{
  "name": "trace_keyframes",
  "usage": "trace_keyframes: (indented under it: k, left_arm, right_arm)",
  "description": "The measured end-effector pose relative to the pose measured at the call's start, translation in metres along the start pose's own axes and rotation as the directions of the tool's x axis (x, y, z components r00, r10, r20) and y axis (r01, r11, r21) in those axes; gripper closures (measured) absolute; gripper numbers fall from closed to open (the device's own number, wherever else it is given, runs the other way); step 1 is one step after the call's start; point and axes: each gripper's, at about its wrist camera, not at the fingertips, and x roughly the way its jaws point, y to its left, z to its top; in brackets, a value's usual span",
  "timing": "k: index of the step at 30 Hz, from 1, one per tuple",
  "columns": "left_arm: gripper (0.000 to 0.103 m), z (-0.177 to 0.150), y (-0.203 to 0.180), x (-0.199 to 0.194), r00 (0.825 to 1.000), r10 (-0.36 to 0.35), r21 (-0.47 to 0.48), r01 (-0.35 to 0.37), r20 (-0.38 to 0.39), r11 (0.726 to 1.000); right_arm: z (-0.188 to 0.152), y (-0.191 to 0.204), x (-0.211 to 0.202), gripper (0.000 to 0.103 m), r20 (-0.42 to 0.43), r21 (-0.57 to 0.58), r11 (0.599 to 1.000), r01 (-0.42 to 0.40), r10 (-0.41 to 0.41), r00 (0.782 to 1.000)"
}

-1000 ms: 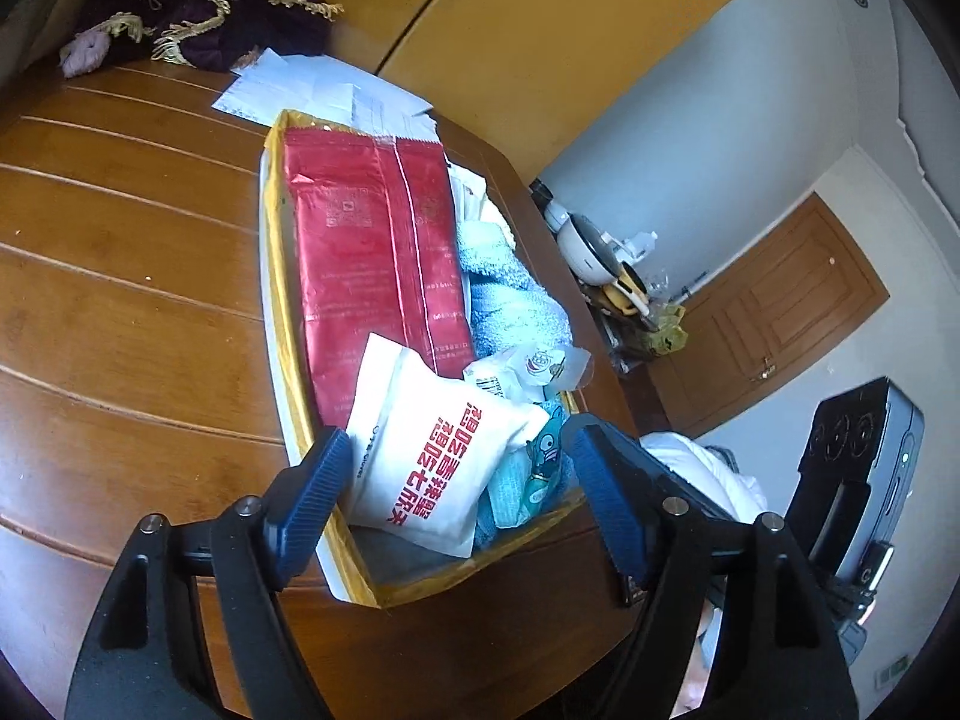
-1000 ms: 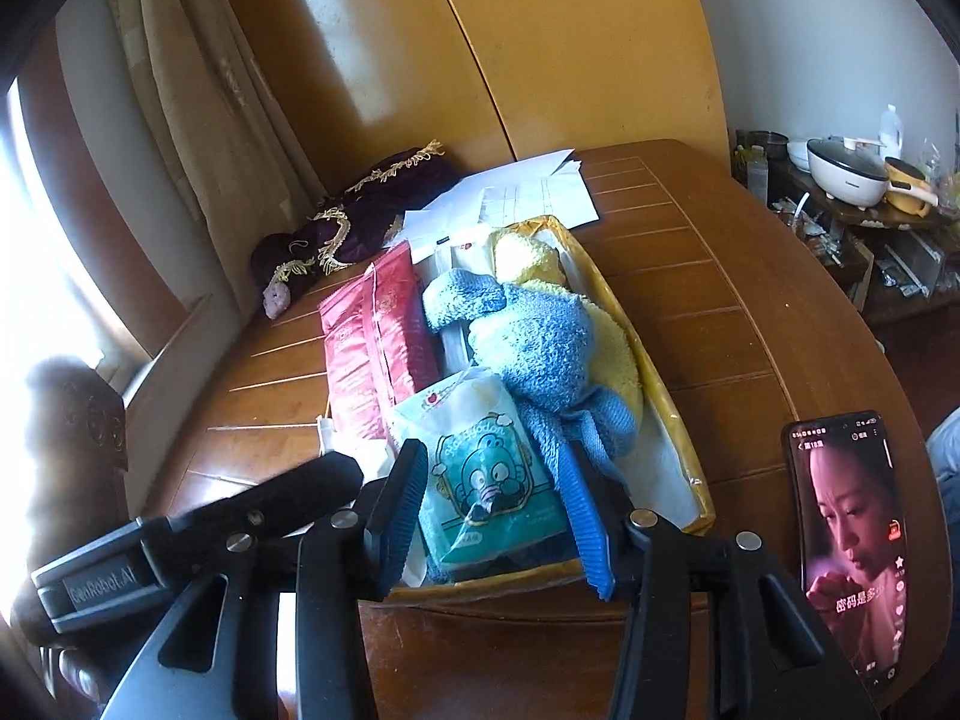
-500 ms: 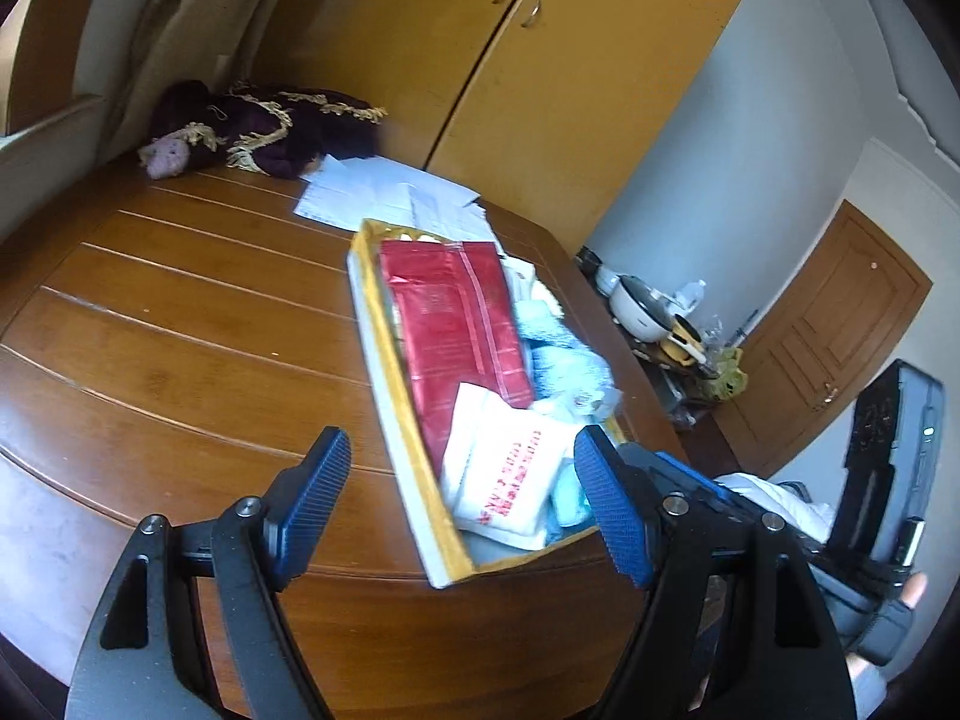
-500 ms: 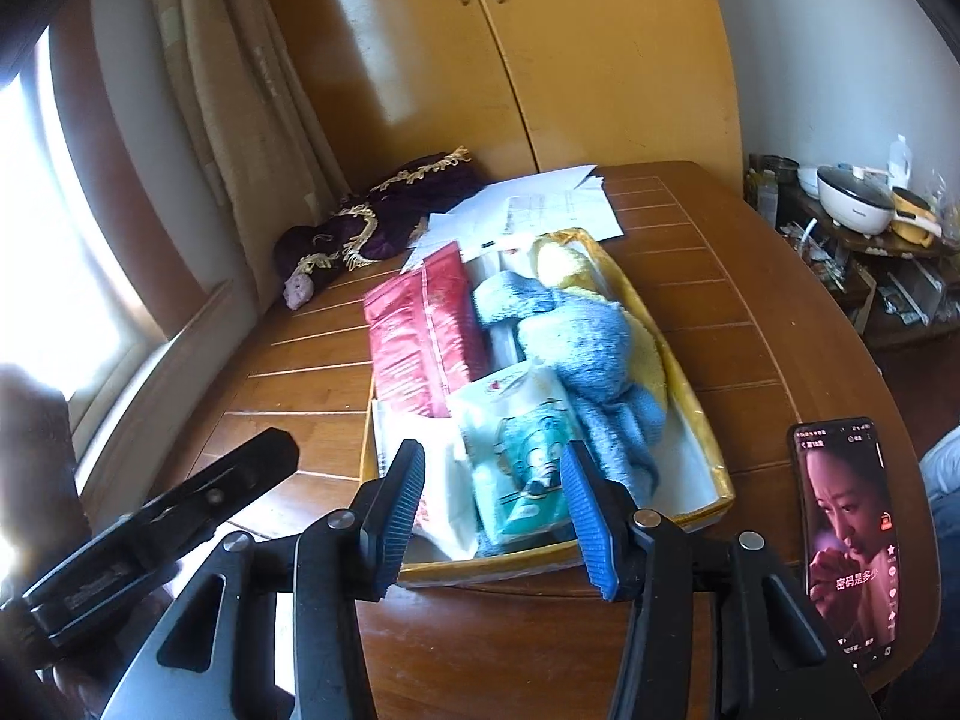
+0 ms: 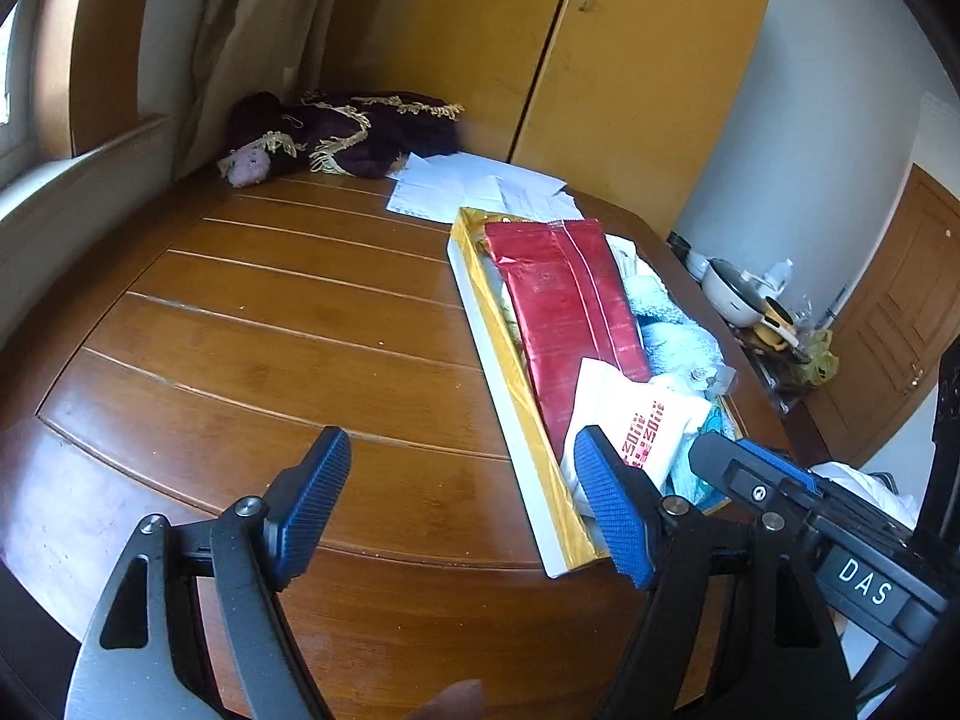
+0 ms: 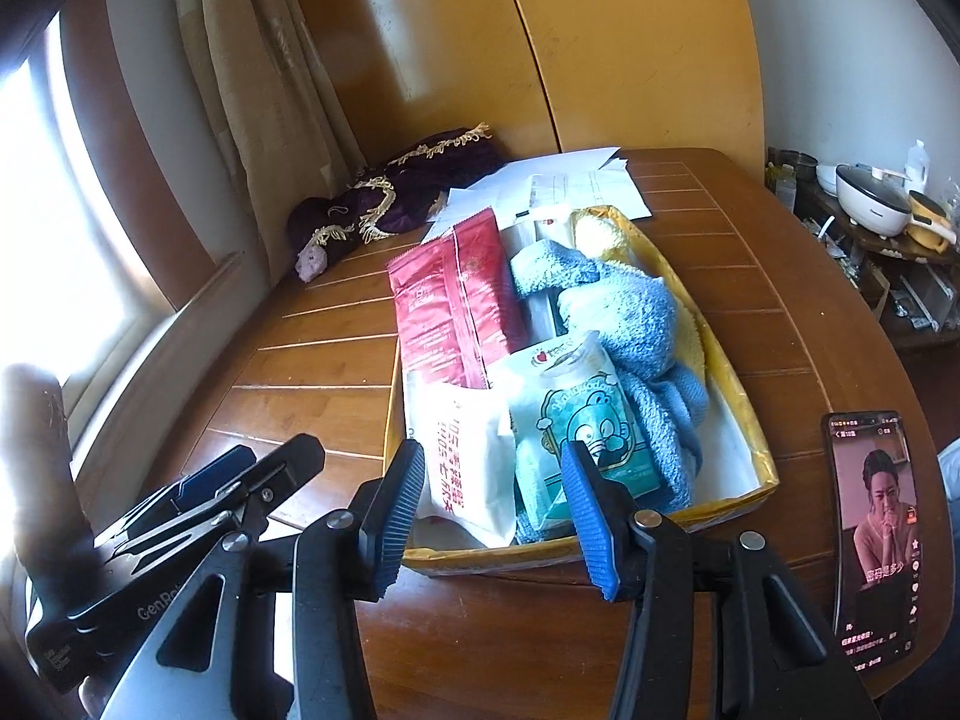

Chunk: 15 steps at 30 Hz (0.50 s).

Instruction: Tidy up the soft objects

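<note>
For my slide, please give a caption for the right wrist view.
Open right gripper before a yellow box holding blue towel and packets.

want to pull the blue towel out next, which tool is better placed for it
Right. The right tool is open and faces the box holding the blue towel; the left tool is aimed mostly at bare table.
</note>
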Motion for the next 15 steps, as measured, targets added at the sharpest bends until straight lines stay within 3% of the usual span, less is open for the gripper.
trace_keyframes:
  k: [15]
  left_arm:
    - [0.024, 0.0014, 0.0047, -0.0074, 0.997, 0.061, -0.004, -0.061, 0.040, 0.998]
  right_arm:
    - [-0.0032, 0.0040, -0.0002, 0.053, -0.004, -0.006, 1.000, -0.009, 0.009, 1.000]
